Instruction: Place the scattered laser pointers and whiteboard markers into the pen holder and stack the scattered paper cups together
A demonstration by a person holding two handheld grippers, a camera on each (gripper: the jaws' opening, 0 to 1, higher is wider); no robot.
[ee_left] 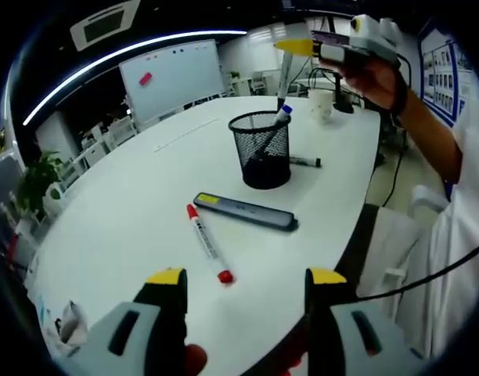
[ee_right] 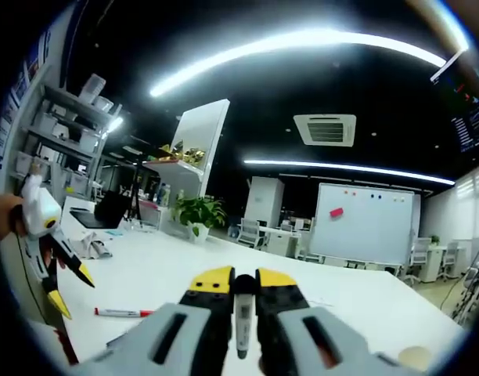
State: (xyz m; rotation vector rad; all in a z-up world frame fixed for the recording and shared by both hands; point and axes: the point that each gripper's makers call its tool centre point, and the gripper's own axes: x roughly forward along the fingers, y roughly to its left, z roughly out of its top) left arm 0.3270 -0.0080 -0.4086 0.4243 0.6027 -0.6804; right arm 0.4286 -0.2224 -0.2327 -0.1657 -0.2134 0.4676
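Office w/ white oval table (ee_left: pixel 145 211). R gripper (ee_right: pixel 241 276) clamping marker (ee_right: pixel 241 321), hovering over mesh holder (ee_left: pixel 261 149). L gripper (ee_left: pixel 246 276) jaws spread, nothing held, nearing red marker (ee_left: pixel 208 243); laser pointer (ee_left: pixel 246 211) beside it. Markers light, stiff, slick—pinch mid-barrel. Table edge near on right; plenty room elsewhere.

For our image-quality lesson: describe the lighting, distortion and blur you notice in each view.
Left gripper view: fisheye bends the white table edge; even light, soft shadow beside the pen holder; the right gripper is slightly blurred. Right gripper view: the ceiling light strip glares and curves; the marker between the jaws is sharp.
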